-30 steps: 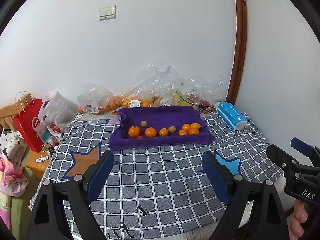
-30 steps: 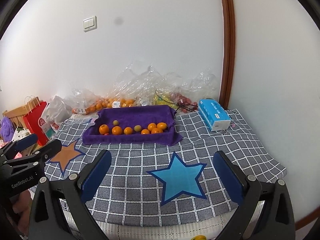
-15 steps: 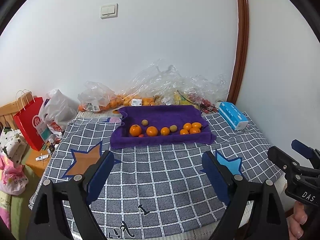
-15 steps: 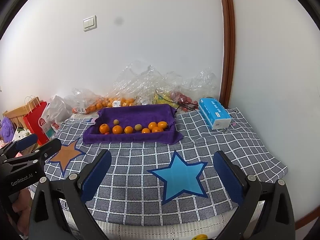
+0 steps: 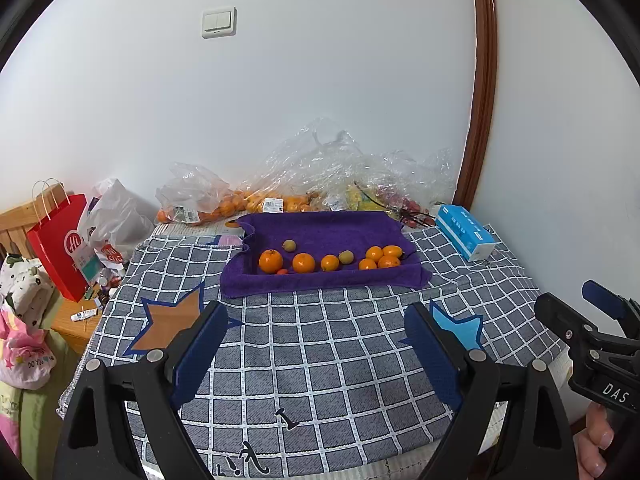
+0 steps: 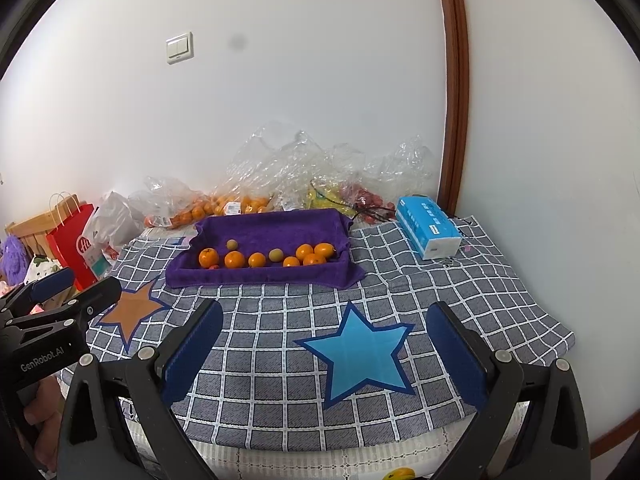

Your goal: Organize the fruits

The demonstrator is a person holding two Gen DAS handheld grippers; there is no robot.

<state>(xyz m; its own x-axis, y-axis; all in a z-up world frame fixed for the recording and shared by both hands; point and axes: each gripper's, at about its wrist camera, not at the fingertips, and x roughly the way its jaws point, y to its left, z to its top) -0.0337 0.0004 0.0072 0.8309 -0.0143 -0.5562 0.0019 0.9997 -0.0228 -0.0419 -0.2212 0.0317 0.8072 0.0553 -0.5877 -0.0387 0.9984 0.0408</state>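
Oranges (image 5: 303,263) lined up on purple towel (image 5: 320,236) — kept from rolling; left gripper (image 5: 316,344) and right gripper (image 6: 324,344) spread wide, empty, well short.

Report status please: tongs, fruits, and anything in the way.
Left tongs open, empty. Right tongs open, empty. Fruits on purple towel, untouched. Path over checked cloth unobstructed.

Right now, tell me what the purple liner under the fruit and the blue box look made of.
Purple liner: looks like terry cloth, matte and fuzzy, with soft rumpled edges.
Blue box: probably a soft plastic-wrapped tissue pack, slightly glossy with printed sides; cardboard can't be ruled out.
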